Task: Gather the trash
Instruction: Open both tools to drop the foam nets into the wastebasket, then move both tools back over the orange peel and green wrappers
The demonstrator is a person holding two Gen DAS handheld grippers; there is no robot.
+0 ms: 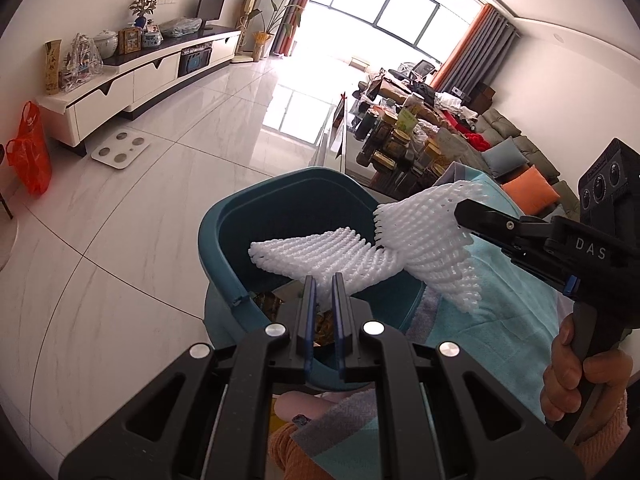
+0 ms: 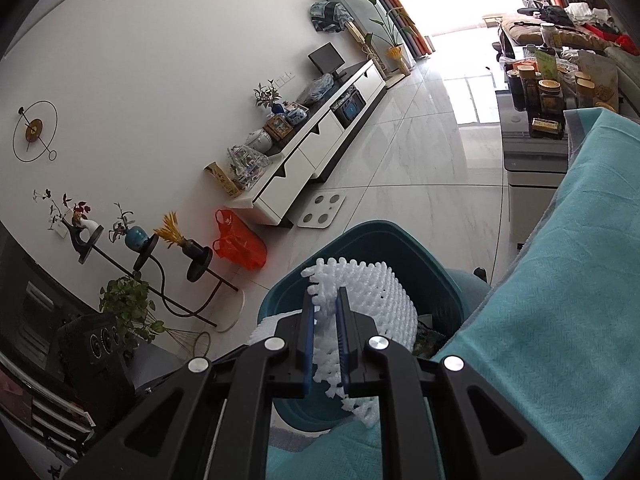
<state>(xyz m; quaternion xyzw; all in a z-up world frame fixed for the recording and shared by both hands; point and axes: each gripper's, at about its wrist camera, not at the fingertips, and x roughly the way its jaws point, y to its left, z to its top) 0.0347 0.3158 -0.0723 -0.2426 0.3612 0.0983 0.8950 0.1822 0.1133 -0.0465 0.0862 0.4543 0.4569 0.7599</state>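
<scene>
Left gripper (image 1: 324,288) clamped on one foam net (image 1: 316,254), right gripper (image 2: 326,304) on another (image 2: 372,300), both above bin (image 1: 224,224).

My left claw (image 1: 324,292) and the foam nets (image 1: 316,252) hide most of the bin's (image 1: 224,232) contents. Lower frame edge cuts off my hand (image 1: 576,376). In the right wrist view, jar labels (image 2: 548,96) upper right are too small to read.
</scene>
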